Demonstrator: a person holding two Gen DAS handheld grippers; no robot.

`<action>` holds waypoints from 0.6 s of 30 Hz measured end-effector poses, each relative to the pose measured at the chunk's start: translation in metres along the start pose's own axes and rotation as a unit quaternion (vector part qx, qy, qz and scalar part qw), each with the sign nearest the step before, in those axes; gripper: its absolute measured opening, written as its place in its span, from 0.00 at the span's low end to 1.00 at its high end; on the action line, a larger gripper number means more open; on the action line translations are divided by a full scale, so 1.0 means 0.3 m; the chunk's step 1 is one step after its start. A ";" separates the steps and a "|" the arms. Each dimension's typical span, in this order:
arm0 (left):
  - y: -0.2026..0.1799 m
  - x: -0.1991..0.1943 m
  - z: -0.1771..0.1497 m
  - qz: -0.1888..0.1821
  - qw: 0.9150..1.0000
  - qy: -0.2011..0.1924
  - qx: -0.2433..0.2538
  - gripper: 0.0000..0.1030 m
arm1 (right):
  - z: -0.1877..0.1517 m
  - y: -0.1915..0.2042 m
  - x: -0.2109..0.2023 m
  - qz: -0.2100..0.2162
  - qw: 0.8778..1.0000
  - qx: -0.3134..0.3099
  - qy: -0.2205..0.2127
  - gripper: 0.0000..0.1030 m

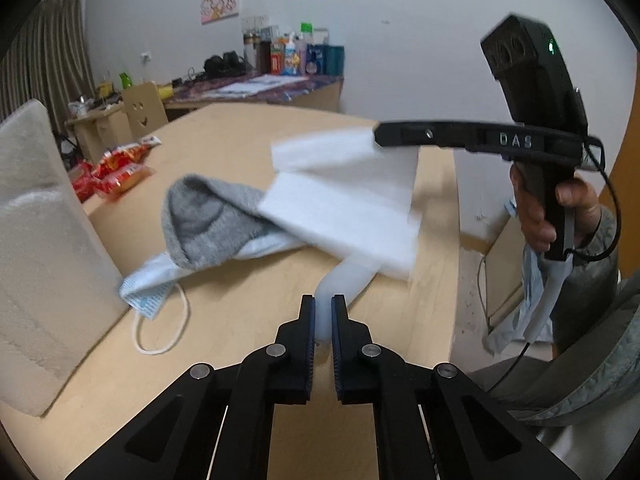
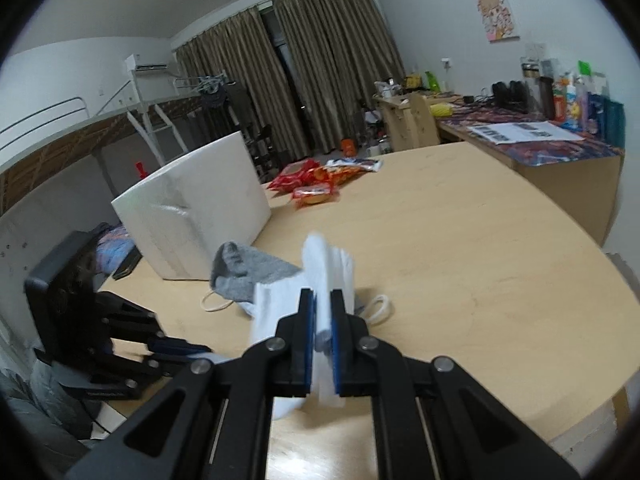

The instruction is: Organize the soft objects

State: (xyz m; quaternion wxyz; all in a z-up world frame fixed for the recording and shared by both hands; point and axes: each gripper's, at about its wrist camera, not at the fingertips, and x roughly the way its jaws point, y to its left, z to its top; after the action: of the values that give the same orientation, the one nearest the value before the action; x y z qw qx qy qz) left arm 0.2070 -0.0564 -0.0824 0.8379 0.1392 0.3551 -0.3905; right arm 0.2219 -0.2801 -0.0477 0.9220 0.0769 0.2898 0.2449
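The left gripper (image 1: 322, 312) has its jaws clamped on one end of a white cloth (image 1: 340, 208). The right gripper (image 2: 322, 312) pinches the cloth's other end, lifted above the surface (image 2: 460, 260) beside a grey sock (image 1: 208, 220).

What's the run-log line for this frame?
left gripper: shut on white cloth | right gripper: shut on same cloth, lifted | grey sock, face mask: on table

Black tongs (image 1: 322, 312), blue pads, silver screws; "DAS" lettering, green light, grey sleeve (image 1: 592, 280).
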 end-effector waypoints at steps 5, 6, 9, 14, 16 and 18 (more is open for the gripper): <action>0.025 -0.077 0.010 0.025 0.999 -0.023 -0.021 0.08 | -0.006 -0.012 -0.034 -0.003 1.000 0.004 -0.004 0.10; 0.031 -0.098 0.008 0.040 0.999 -0.028 -0.024 0.08 | -0.010 -0.010 -0.035 -0.007 1.000 0.001 -0.004 0.10; 0.072 -0.178 -0.011 0.063 0.995 -0.047 -0.055 0.08 | -0.028 0.017 -0.020 -0.023 0.999 -0.028 0.012 0.16; 0.116 -0.266 -0.073 0.108 0.987 -0.064 -0.103 0.08 | -0.063 0.070 0.028 -0.008 0.998 -0.046 0.031 0.66; 0.115 -0.282 -0.107 0.121 0.983 -0.065 -0.119 0.08 | -0.075 0.093 0.053 -0.006 0.998 -0.052 0.044 0.67; 0.107 -0.293 -0.134 0.132 0.981 -0.066 -0.123 0.08 | -0.081 0.109 0.080 -0.009 0.997 -0.057 0.056 0.68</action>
State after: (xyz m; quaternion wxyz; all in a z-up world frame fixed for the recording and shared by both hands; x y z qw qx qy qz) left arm 0.1728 0.0340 -0.0505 0.9143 0.0541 0.3231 -0.2383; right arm 0.2118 -0.2399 -0.0702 0.9092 0.0073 0.3274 0.2570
